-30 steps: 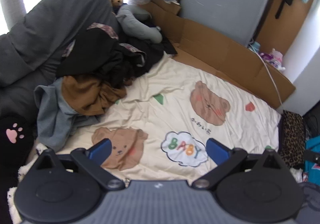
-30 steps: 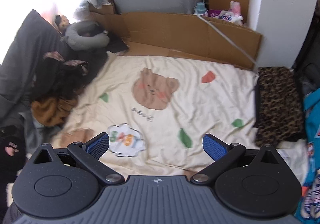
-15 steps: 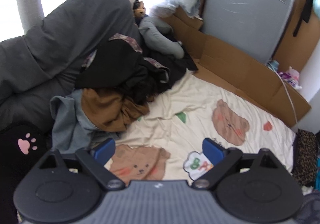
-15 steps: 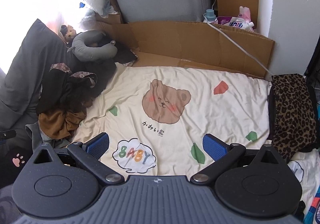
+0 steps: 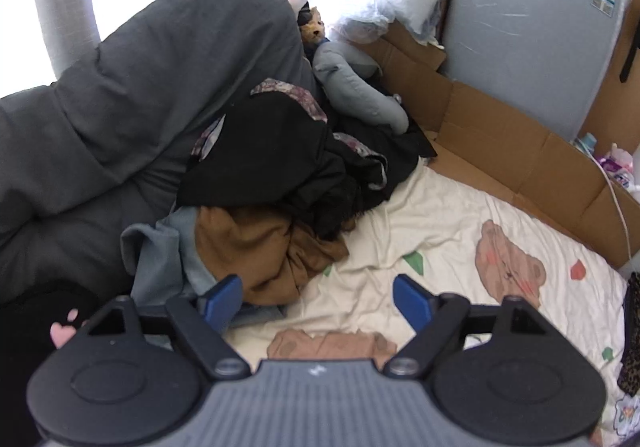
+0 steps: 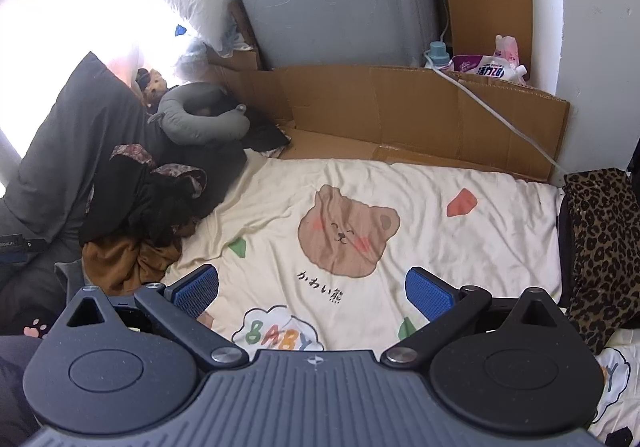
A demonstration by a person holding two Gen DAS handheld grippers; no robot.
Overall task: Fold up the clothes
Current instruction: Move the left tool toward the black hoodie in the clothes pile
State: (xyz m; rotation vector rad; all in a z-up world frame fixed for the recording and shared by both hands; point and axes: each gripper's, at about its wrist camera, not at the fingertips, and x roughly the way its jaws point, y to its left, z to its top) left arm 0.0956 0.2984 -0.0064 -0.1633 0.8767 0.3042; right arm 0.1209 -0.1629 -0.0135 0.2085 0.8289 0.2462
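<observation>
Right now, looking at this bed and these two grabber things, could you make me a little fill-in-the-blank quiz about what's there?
1. The jaws of the left gripper and the right gripper are both ____, holding nothing.
2. In the clothes pile, the brown garment lies partly under a ____ garment.
3. The word printed in the cloud on the cream sheet is ____.
4. The animal face printed on that sheet is a ____.

Missing words: open; black; BABY; bear
</observation>
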